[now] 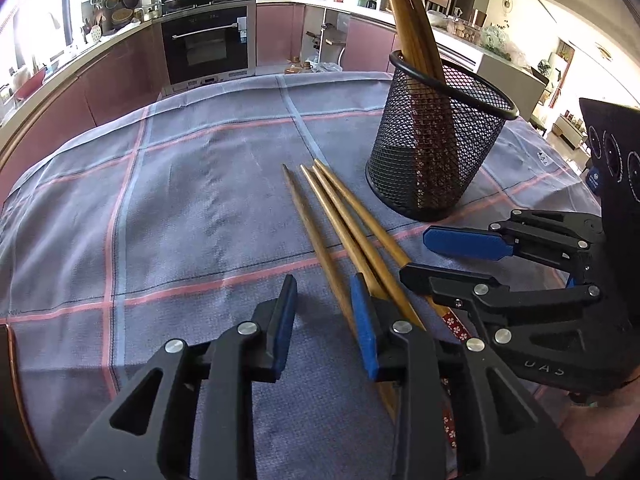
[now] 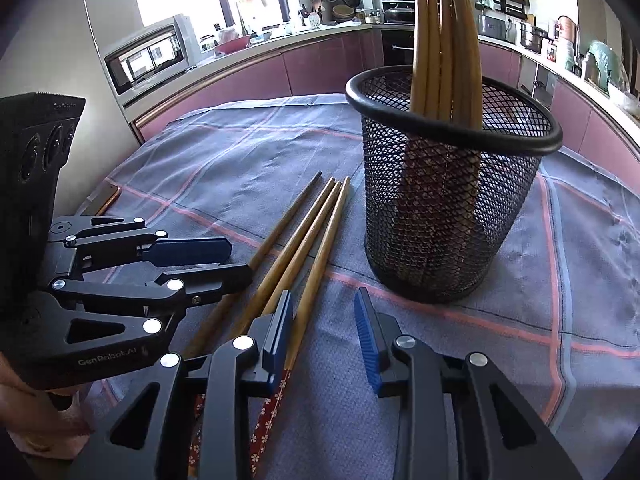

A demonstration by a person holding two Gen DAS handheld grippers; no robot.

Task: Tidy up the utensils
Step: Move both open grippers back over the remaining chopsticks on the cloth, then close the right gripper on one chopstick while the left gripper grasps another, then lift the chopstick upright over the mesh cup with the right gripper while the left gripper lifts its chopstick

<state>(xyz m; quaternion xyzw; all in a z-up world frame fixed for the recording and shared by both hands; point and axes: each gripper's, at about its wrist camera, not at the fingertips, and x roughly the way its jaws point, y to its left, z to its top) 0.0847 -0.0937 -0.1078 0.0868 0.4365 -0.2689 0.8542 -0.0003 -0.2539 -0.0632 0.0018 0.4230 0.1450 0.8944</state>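
Several wooden chopsticks with red flowered handle ends lie side by side on the checked cloth. A black mesh holder stands just beyond them with several chopsticks upright in it. My left gripper is open low over the cloth; the leftmost chopstick runs between its pads, close to the right one. My right gripper is open too, the rightmost chopstick lying beside its left pad. Each gripper shows in the other's view, the right gripper and the left gripper, fingers over the chopsticks' handle half.
The grey tablecloth with pink and blue lines covers the whole table. A kitchen counter with an oven and a microwave runs behind the table. A hand holds the left gripper's grip.
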